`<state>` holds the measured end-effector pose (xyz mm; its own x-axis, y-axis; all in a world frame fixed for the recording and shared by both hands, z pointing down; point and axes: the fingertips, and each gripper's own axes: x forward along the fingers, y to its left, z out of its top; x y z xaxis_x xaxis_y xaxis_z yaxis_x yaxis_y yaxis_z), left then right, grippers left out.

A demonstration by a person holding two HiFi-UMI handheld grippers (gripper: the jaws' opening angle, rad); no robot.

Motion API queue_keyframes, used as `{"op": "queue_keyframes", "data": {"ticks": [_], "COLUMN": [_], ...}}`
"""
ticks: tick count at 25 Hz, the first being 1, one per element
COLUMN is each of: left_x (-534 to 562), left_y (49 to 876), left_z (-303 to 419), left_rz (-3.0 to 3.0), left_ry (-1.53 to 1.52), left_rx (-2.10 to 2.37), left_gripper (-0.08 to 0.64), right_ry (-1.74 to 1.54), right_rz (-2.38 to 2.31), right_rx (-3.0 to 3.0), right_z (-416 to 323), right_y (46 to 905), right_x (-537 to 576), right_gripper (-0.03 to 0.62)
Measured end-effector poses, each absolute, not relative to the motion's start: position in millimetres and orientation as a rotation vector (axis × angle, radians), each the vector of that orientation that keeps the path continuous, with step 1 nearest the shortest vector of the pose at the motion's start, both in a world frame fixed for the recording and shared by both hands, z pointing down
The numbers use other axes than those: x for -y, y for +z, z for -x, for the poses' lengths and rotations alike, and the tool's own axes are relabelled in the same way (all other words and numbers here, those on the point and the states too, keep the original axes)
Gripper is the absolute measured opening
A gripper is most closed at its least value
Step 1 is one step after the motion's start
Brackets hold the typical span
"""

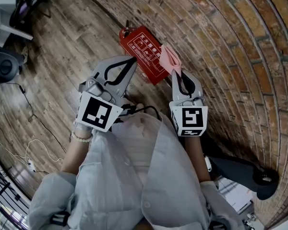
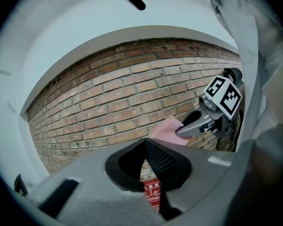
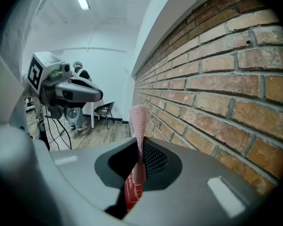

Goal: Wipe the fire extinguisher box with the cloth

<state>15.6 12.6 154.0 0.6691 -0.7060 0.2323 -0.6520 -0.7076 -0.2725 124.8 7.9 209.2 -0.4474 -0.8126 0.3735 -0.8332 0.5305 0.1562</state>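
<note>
Red metal with a white printed label, the fire extinguisher box [image 1: 145,51] sits on the wooden floor [image 1: 62,51] at the foot of the brick wall [image 1: 230,37]. The right gripper [image 1: 178,72] reaches toward the box's wall-side edge. Its fingers are pressed together on a pink cloth [image 1: 169,59], which sticks out past the fingertips as a folded flap. In the head view that flap overlaps the edge of the box, but I cannot tell whether cloth and box touch. In the right gripper view the cloth rises narrow and upright from between the fingers, and the red box shows lower down through the gap behind them. The left gripper [image 1: 130,61] hovers beside the right one, over the box's floor-side edge. Its fingers meet at the tips and hold nothing; only brick and a strip of the red box show through the slit beneath them. The two grippers are near each other but apart. The person's pale shirt [image 1: 134,176] fills the lower part of the head view
</note>
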Motion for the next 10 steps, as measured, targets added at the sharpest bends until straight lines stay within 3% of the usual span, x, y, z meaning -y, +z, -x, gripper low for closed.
{"op": "queue_keyframes", "data": {"ticks": [10], "left_x": [-14.3], "left_y": [156.7], "left_z": [-16.4], "left_rz": [2.722], "left_ry": [-0.486], "left_rx": [-1.106], "left_gripper": [-0.005], "right_ry": [0.083], "right_rz": [-1.342], "right_rx": [2.362], "right_z": [-123.1], "right_y": [211.7], "right_x": [-10.2], "right_gripper": [0.02]}}
